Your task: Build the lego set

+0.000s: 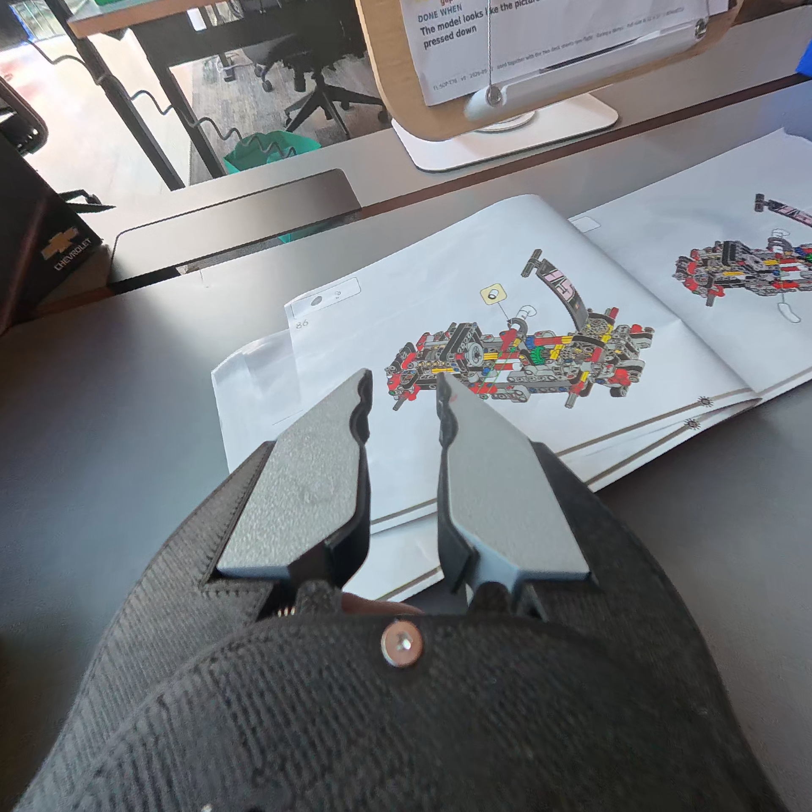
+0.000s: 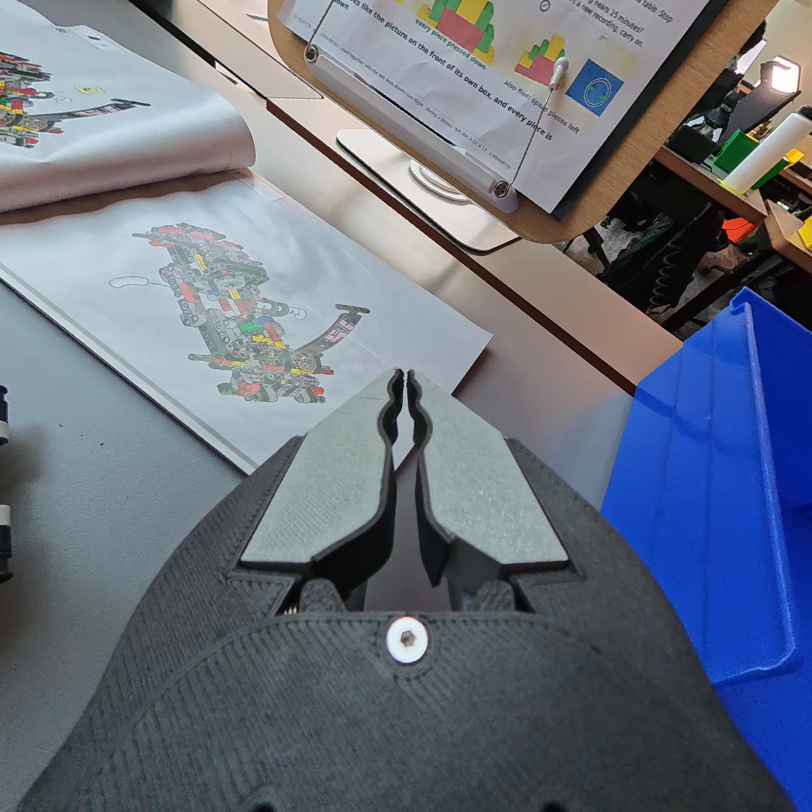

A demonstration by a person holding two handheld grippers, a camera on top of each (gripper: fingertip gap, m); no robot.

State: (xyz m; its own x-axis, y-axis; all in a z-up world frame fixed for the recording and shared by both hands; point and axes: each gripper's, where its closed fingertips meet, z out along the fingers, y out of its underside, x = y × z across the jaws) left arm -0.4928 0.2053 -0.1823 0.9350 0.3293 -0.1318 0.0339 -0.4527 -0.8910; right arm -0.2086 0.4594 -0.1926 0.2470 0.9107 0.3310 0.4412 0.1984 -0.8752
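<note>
We hold the left tool point(image 1: 404, 386) over the near left page of an open instruction booklet point(image 1: 439, 281) lying flat on the grey counter point(image 1: 110, 395). Its fingers stand apart with white paper showing between them, and nothing is in their grasp. Just beyond the tips is a printed drawing of a red, black and yellow brick-built chassis point(image 1: 518, 356).

Our right tool point(image 2: 405, 373) hangs above the booklet's right page point(image 2: 307, 263) near its corner, fingertips drawn together (only a hairline of light between them) and gripping nothing. A blue plastic bin point(image 2: 712, 483) stands just beside it on the right. Farther back, a wooden-framed stand point(image 2: 549, 228) on a white base carries a printed sheet point(image 2: 483, 66).
</note>
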